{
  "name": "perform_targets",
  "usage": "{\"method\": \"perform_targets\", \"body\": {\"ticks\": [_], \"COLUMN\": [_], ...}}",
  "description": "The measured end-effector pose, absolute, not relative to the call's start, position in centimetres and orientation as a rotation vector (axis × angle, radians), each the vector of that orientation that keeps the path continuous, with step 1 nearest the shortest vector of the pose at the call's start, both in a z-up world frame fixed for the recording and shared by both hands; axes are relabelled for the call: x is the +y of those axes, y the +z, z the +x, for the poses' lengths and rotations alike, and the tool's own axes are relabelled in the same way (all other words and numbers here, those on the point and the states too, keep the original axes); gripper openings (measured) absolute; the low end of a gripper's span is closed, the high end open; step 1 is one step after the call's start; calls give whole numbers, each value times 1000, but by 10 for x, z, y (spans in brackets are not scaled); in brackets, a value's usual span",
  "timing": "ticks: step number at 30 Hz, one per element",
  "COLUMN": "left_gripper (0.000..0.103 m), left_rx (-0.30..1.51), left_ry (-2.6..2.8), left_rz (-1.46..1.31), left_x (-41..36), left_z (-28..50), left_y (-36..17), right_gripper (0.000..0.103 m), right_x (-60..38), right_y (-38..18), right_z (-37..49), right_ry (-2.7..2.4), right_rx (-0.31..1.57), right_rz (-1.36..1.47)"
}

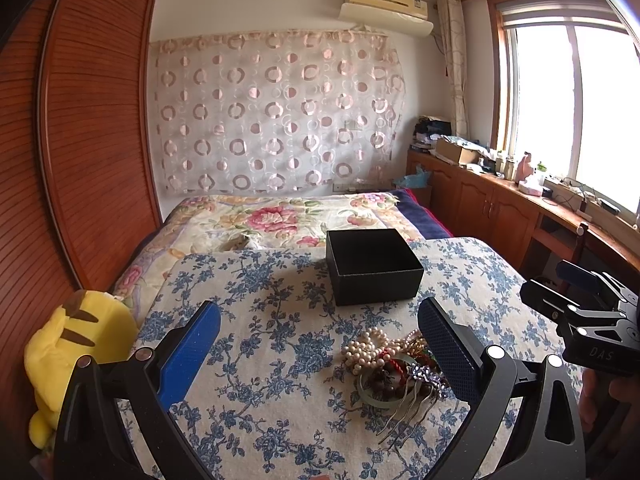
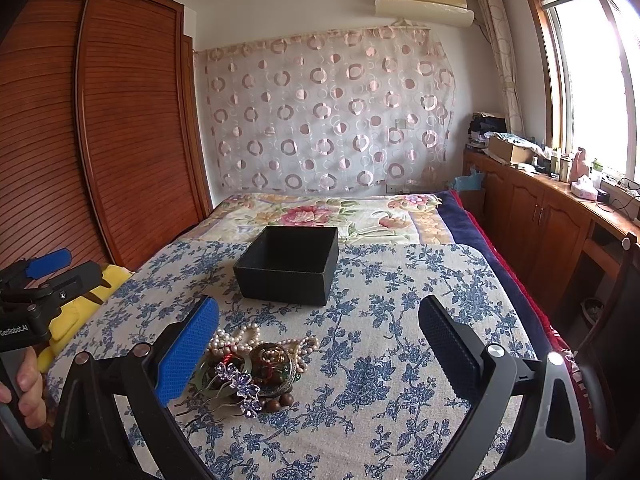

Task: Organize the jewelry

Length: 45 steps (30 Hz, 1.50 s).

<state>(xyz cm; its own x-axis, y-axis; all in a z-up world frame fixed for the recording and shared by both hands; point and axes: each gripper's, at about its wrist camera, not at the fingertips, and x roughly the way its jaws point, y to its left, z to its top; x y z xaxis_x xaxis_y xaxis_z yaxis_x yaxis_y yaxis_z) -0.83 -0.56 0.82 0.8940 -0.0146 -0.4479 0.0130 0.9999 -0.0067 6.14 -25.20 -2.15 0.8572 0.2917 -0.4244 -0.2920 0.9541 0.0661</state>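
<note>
A pile of jewelry (image 1: 394, 368) lies on a blue-flowered cloth (image 1: 260, 320): a pearl necklace (image 1: 364, 348), a green bangle, dark beads and a purple hair comb (image 2: 240, 386). An open, empty black box (image 1: 374, 266) stands behind it, also in the right wrist view (image 2: 290, 266). My left gripper (image 1: 320, 344) is open, the pile near its right finger. My right gripper (image 2: 320, 344) is open, the pile (image 2: 260, 364) near its left finger. Each gripper shows at the edge of the other's view.
The cloth lies on a bed with a floral quilt (image 1: 280, 216). A yellow plush toy (image 1: 76, 352) sits at the left edge. A wooden wardrobe (image 1: 92, 140) stands on the left, and wooden cabinets (image 2: 540, 216) under a window on the right.
</note>
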Motion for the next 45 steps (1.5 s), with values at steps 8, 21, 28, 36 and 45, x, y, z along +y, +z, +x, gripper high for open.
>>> {"method": "perform_targets", "body": {"ticks": [8,21,28,36,45], "left_gripper": [95,95,96,95,96], "left_rx": [464,467,470,516,619], "left_ry": [-14,-17,-16,-38,-135], "left_rz": [-3,-3,-2,-5,7], "left_x": [-6,-7,-8,-6,-9], "left_z": [-9,-8,-8,-2,12], "left_y": [8,5,4,-10,-32], "right_gripper": [101,101,101,101,101], "right_x": [-253,-252,-252,-249,-263], "right_y": [-22,-21,-21,-29,-55], "right_z": [62,62,62,57,61], "right_ry": [307,309,309,327,379], "right_rx": [445,445,446,468,522], "right_rz": [1,2,3,-4,-6]}}
